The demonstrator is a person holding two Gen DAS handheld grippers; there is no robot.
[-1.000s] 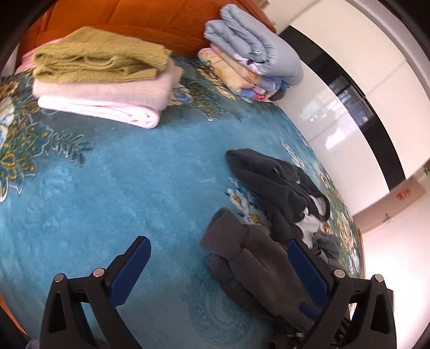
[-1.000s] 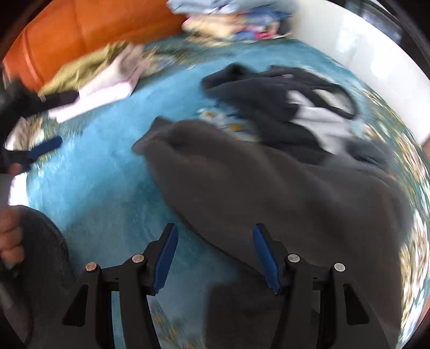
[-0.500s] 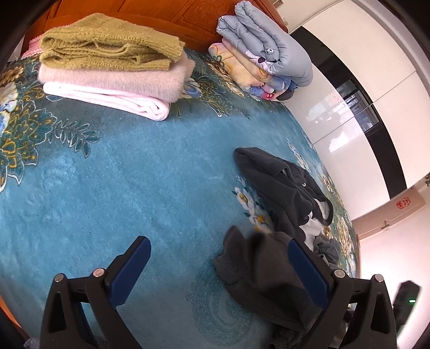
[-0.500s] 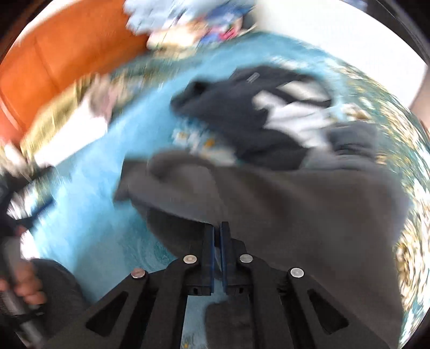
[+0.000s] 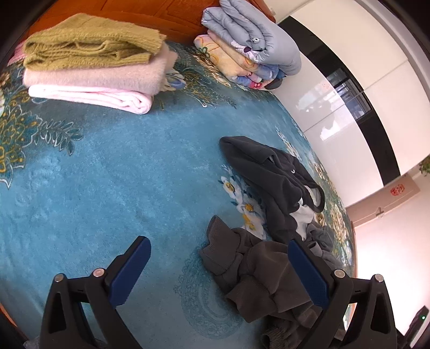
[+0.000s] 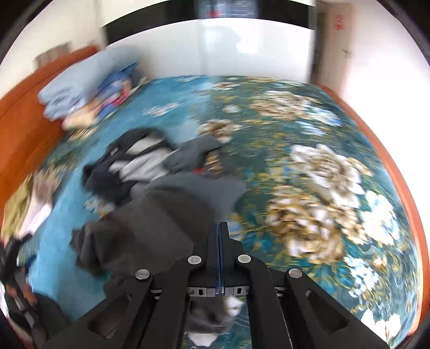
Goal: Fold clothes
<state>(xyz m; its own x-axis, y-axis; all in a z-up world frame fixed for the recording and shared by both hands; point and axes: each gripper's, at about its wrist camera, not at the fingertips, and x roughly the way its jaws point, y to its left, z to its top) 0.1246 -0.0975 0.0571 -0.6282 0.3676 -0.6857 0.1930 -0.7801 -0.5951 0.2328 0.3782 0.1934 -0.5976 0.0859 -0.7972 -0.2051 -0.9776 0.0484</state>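
My left gripper [image 5: 219, 264] stands with its blue-padded fingers [image 5: 131, 264] spread wide and nothing between them, hovering over the teal floral bedspread [image 5: 107, 174]; my right gripper [image 6: 219, 241] has its fingers pressed flat together, with the crumpled brown-grey fleece garment [image 6: 166, 212] bunched against them, though the blur in the right wrist view hides whether cloth is actually pinched between the pads, so I cannot tell if I am grasping it.

In the left wrist view that brown-grey garment [image 5: 258, 276] lies rumpled on the bedspread, its ribbed cuff [image 5: 219, 243] pointing toward the open blue middle of the spread, part of it passing behind my right-hand finger [image 5: 309, 273]; just beyond it, touching it, sits a heap of dark charcoal clothing with a white lining [image 5: 274, 177].

At the far edge of the bedspread, against the orange wooden headboard [image 5: 150, 13], a folded stack rests: an olive knitted sweater [image 5: 88, 47] on top of a fuzzy pale pink one [image 5: 94, 77] on top of a lighter pink folded cloth [image 5: 88, 96]; well apart from that stack, along the same headboard, rolled pale blue and patterned quilts [image 5: 252, 45] are piled.
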